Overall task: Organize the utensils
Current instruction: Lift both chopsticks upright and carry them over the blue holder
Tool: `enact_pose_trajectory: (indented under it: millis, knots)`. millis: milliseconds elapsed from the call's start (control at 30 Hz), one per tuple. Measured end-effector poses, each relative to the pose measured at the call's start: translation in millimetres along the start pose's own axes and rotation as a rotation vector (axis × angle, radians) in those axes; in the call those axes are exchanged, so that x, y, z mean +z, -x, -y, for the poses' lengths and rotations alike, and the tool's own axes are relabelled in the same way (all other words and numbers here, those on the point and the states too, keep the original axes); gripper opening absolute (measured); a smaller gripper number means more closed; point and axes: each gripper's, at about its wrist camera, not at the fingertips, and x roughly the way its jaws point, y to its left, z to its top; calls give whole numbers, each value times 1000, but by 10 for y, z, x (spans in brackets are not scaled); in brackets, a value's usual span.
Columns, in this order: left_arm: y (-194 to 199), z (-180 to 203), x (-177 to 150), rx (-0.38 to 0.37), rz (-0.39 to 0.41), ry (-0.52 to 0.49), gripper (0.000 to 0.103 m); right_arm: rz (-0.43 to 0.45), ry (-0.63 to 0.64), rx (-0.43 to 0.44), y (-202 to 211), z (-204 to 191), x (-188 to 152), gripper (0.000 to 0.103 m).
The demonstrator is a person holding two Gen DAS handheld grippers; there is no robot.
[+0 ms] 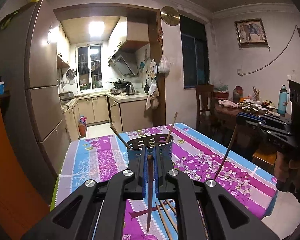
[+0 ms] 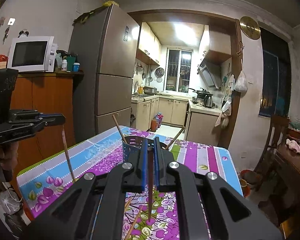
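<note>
Right claw (image 2: 149,150) clamps a dark chopstick (image 2: 150,182); holder (image 2: 130,146) just ahead

The lower body of the perforated blue metal utensil holder (image 1: 150,146) is hidden behind the blue-padded fingers (image 1: 144,172) of the left gripper (image 1: 150,158) in the left wrist view, and in the right wrist view the right gripper (image 2: 150,150) covers most of its near wall, so what stands inside cannot be told. The pale wooden chopsticks (image 1: 164,218) lying on the purple-and-blue flowered tablecloth (image 1: 200,160) are partly covered by the black gripper frame, their ends out of sight. The dishes on the dark wooden dining table (image 1: 226,112) at the far right are too small to identify.
</note>
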Motion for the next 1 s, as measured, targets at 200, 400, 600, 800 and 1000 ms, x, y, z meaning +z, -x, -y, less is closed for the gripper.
enact_pose_trajectory:
  millis: [200,400,600,800,1000]
  knots:
    - [52,48,40,13,5,-3,7,12,7,6,92,-39,48,5]
    - [107,58,168,4,37,3,7,15,14,14,105,-74,138,5]
    - [-8,133,361,-26,77,2,7,18,-27,46,-3,10,289,5]
    - [-221,165,747,10,188,-17,7,79,-36,44,-174,81,628,5]
    - [-560,62,1296,61,322,8,7,192,-85,19,-438,295,1103,5]
